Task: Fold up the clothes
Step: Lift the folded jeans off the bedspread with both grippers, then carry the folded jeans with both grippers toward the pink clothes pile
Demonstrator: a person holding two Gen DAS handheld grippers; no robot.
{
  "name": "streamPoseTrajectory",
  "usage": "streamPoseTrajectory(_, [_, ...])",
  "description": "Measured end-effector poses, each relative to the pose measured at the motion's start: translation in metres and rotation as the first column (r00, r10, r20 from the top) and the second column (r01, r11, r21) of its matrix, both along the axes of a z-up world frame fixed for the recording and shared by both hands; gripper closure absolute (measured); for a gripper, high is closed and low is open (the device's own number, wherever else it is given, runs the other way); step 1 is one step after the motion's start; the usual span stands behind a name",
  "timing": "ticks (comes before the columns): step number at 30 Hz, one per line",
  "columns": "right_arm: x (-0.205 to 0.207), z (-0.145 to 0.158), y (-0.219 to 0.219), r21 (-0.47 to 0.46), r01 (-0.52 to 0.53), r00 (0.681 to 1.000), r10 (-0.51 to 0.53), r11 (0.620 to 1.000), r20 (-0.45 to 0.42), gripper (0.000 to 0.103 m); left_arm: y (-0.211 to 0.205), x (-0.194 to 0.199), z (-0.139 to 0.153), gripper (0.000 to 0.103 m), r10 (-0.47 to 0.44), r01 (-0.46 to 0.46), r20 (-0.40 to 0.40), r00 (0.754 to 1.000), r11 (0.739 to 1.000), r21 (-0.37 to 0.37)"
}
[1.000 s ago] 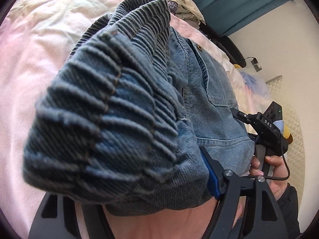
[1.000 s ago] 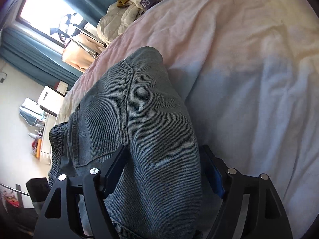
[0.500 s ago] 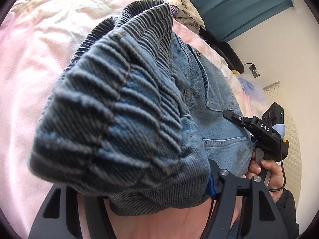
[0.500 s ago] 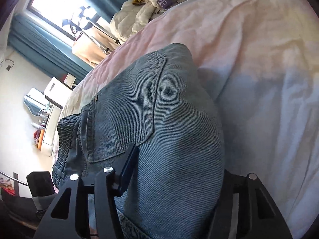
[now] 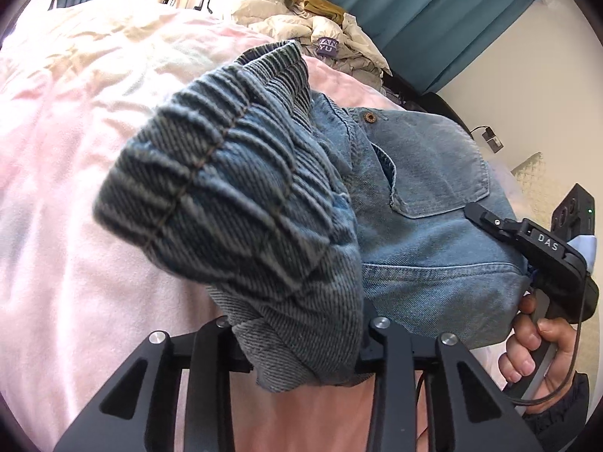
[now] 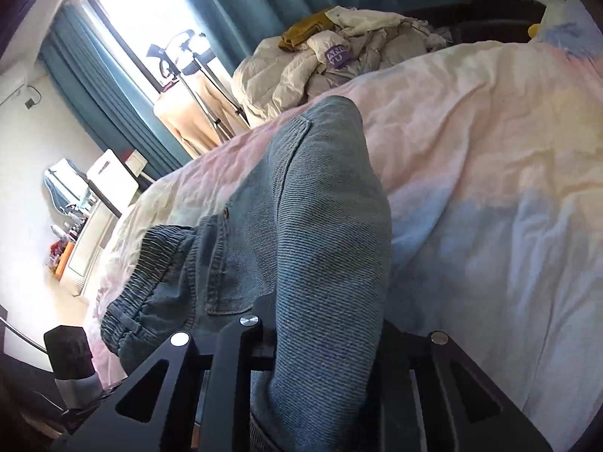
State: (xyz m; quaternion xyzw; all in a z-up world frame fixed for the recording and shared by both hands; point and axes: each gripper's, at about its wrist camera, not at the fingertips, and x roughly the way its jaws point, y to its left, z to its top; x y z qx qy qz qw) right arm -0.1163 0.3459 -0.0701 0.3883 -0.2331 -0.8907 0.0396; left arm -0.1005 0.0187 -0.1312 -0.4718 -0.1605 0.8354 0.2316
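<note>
A pair of blue denim shorts (image 5: 422, 226) with an elastic ribbed waistband (image 5: 233, 196) is held up over a bed. My left gripper (image 5: 297, 342) is shut on the waistband end, which bulges over its fingers. My right gripper (image 6: 324, 335) is shut on the other side of the shorts (image 6: 324, 233), and its fingertips are hidden under the cloth. The right gripper also shows in the left wrist view (image 5: 527, 237), held by a hand at the shorts' hem. The shorts hang between the two grippers.
The bed has a pale pink and white cover (image 5: 75, 143) (image 6: 490, 150). A heap of cream and grey clothes (image 5: 312, 34) (image 6: 339, 56) lies at its far end. Teal curtains (image 6: 113, 86), a window and a clothes stand (image 6: 196, 86) are behind. A white dresser (image 6: 98, 226) is at the left.
Both grippers have lifted and tilted up with the shorts, so more of the room and the clothes heap shows. The grips have not changed.
</note>
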Motion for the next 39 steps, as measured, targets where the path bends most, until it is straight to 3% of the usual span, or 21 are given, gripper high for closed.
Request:
streamPoseTrajectory(5, [0.026,0.033,-0.024,0.066,-0.021,0.997,0.026,0.998,-0.077,0.087,-0.008,0.021,0.022,0.074,-0.005,0.005,-0.036,0.999,1.000,0.015])
streamPoseTrajectory(8, [0.043,0.050,-0.022,0.055,-0.014,0.994,0.020,0.998,-0.110,0.088,-0.009,0.036,0.037,0.075,-0.025,0.026,-0.070,0.997,1.000,0.012])
streamPoseTrajectory(14, [0.083,0.083,-0.003,0.043,0.033,0.989,-0.027,0.998,-0.147,0.088,0.008,0.059,0.076,0.076,-0.072,0.075,-0.127,0.989,0.997,0.015])
streamPoseTrajectory(21, [0.139,0.145,0.042,0.050,0.127,0.968,-0.112,0.991,-0.225,0.089,0.053,0.094,0.136,0.076,-0.161,0.171,-0.218,0.963,0.985,0.026])
streamPoseTrajectory(26, [0.205,0.196,0.086,0.041,0.231,0.933,-0.209,0.972,-0.291,0.089,0.100,0.127,0.187,0.076,-0.260,0.283,-0.310,0.914,0.958,0.033])
streamPoseTrajectory(30, [0.264,0.234,0.118,0.049,0.322,0.895,-0.287,0.946,-0.343,0.089,0.152,0.150,0.220,0.076,-0.344,0.386,-0.363,0.866,0.921,0.048])
streamPoseTrajectory(35, [0.347,0.268,0.150,0.082,0.454,0.834,-0.390,0.887,-0.392,0.089,0.230,0.184,0.235,0.076,-0.470,0.530,-0.383,0.795,0.845,0.065])
streamPoseTrajectory(39, [0.411,0.277,0.174,0.091,0.556,0.779,-0.479,0.826,-0.406,0.089,0.280,0.221,0.232,0.076,-0.564,0.632,-0.381,0.733,0.771,0.074])
